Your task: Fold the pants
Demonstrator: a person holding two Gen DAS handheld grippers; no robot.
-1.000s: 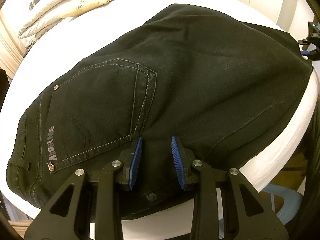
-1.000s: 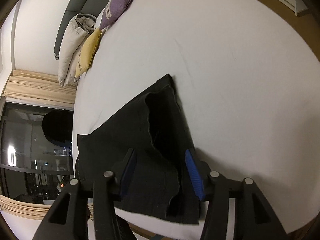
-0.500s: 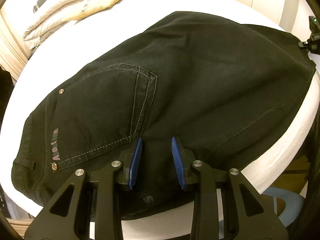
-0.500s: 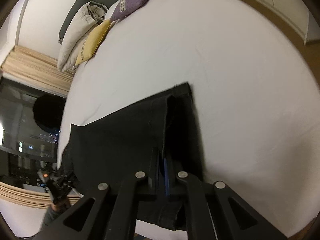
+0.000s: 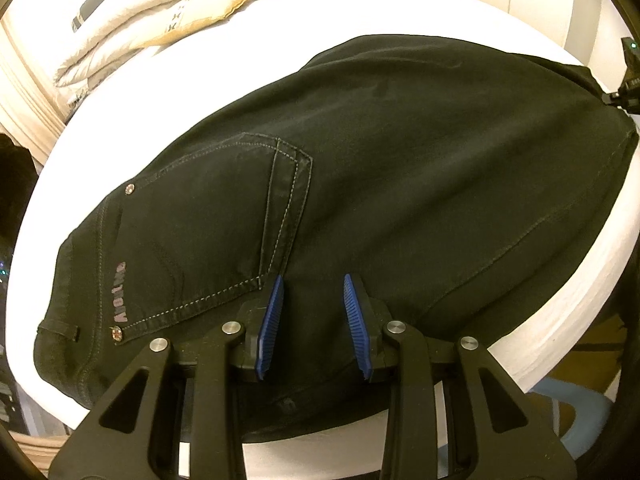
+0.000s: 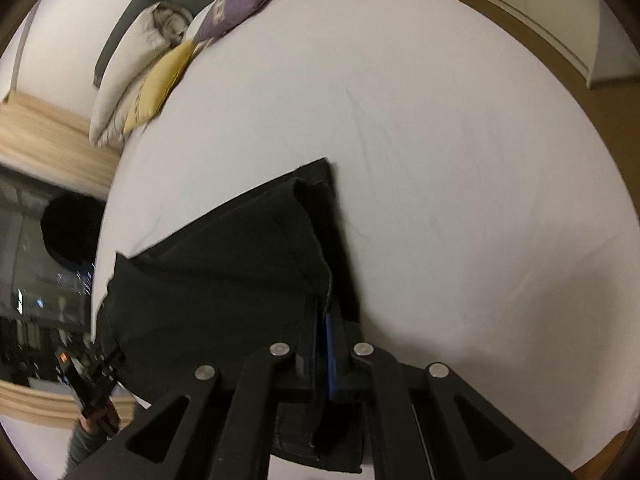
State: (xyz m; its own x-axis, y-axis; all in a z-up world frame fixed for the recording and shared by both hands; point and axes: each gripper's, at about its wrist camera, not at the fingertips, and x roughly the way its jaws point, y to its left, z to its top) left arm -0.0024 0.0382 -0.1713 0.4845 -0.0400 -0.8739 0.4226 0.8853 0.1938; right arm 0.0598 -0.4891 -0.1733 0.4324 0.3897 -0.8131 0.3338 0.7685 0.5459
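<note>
black jeans (image 5: 380,200) lie along the near edge of the white bed (image 6: 440,160). right gripper (image 6: 326,344) is clamped tight on the hem end (both legs stacked), left gripper (image 5: 312,320) hovers narrowly parted over the seat.

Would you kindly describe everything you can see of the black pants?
The black pants look like denim, laid flat on the white bed near its edge. A back pocket with pale stitching, rivets and lettering faces up by the waistband. At the leg end the hems lie stacked, and the right gripper is shut on them. The left gripper sits at the seat, jaws partly apart with cloth between them; whether they press it cannot be told.
</note>
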